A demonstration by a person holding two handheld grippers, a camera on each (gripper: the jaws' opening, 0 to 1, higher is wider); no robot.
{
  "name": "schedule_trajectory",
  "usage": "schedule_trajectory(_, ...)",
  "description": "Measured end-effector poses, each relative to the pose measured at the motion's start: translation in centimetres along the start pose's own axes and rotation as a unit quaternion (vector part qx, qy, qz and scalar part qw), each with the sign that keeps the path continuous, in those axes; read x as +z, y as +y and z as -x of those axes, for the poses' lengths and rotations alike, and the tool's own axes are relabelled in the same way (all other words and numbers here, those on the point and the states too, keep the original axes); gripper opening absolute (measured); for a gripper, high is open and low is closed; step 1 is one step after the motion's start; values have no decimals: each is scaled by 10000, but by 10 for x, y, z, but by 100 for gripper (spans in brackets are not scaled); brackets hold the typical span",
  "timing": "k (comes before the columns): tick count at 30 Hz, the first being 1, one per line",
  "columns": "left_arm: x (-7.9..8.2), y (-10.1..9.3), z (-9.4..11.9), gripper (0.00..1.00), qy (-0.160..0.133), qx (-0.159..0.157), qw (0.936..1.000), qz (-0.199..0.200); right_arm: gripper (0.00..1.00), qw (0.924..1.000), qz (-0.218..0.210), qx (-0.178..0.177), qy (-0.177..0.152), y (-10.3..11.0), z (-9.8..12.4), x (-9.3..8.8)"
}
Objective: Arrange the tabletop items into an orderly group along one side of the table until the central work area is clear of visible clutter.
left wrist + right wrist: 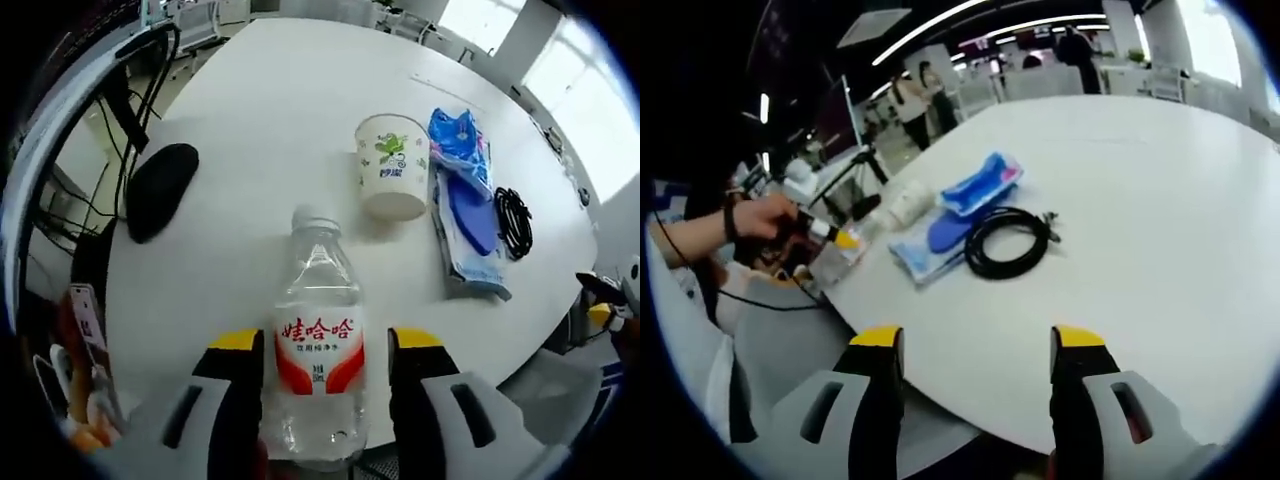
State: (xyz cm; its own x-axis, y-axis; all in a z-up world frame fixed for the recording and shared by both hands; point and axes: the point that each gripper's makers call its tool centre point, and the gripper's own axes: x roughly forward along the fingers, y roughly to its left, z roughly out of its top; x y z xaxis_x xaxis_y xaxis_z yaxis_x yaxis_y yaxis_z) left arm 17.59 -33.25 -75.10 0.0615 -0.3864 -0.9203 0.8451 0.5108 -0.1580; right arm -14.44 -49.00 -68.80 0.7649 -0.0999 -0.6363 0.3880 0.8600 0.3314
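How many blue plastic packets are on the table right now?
2: one blue packet beside the paper cup, another larger packet next to it, near the black cable. More could be hidden.

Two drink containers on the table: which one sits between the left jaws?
The clear water bottle with the red label, between the left gripper jaws. The paper cup stands farther out, untouched.

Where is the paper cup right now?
In the left gripper view, the paper cup stands on the white table, just beyond the water bottle, beside the blue plastic packets.
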Motion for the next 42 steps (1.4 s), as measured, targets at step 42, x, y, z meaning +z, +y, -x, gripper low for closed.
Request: schedule_trajectory(42, 7, -15, 62, 37, -1225, 148, 9924, 19, 57, 10000, -92, 22, 27, -3, -6, -3)
